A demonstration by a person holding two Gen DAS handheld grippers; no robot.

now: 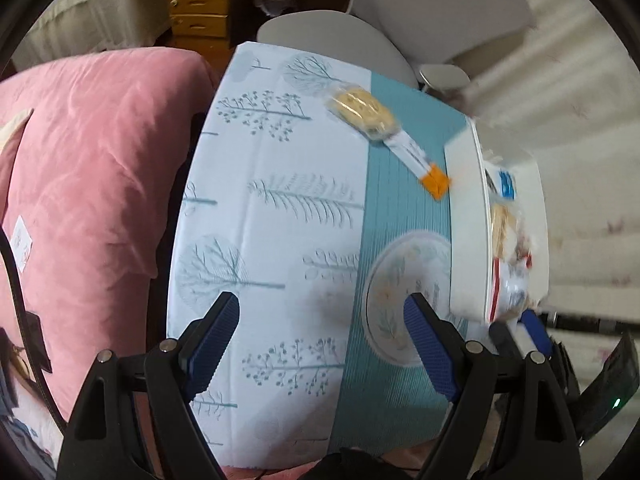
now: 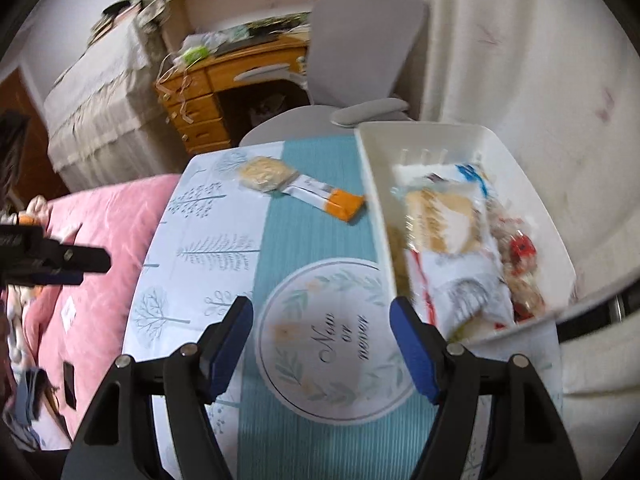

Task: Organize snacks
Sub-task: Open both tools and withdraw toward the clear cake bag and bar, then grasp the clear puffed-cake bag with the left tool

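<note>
A clear-wrapped pack of pale cookies lies at the far end of the table. An orange-and-white stick pack lies right beside it on the teal runner. A white bin at the right holds several wrapped snacks. My left gripper hangs open over the tree-print cloth, nothing between its blue pads. My right gripper is open and empty above the round "Now or never" print, just left of the bin. Both snack packs lie well beyond the fingertips.
A pink quilt borders the table's left edge. A grey chair stands behind the far end, with a wooden desk beyond it. A pale curtain hangs to the right of the bin.
</note>
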